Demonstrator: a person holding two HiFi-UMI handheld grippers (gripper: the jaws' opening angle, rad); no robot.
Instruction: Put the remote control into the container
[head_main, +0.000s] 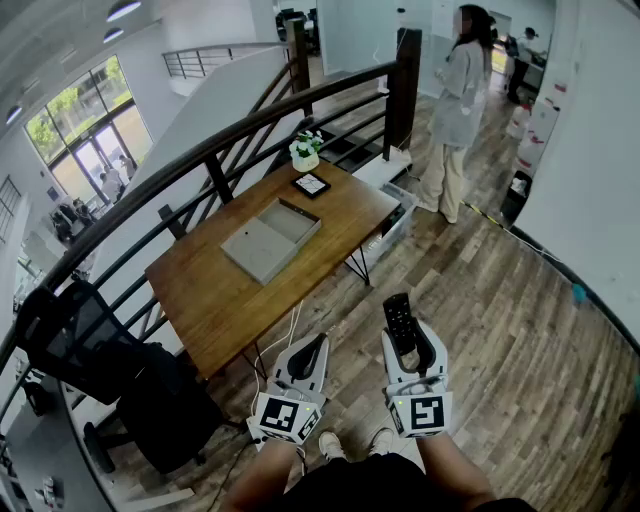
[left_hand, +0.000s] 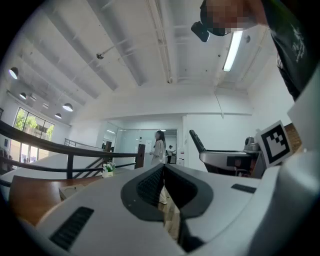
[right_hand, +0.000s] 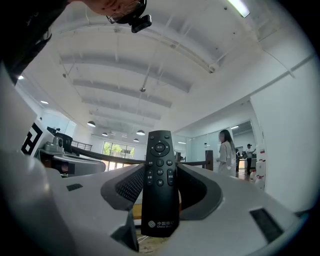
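Note:
A black remote control (head_main: 398, 318) stands between the jaws of my right gripper (head_main: 410, 338), which is shut on it. In the right gripper view the remote control (right_hand: 159, 185) stands upright with its buttons facing the camera, and my right gripper (right_hand: 160, 169) clamps its sides. My left gripper (head_main: 316, 348) is beside it, shut, with nothing in it; its jaw tips meet in the left gripper view (left_hand: 164, 169). The container, a shallow grey tray (head_main: 268, 240), lies on the wooden table (head_main: 215, 290), ahead and left of both grippers. Both grippers hover over the floor, short of the table.
A potted plant (head_main: 305, 150) and a small dark-framed card (head_main: 310, 184) sit at the table's far end. A dark railing (head_main: 215, 140) runs behind the table. A black office chair (head_main: 115, 375) stands at the left. A person (head_main: 455, 110) stands far off on the wooden floor.

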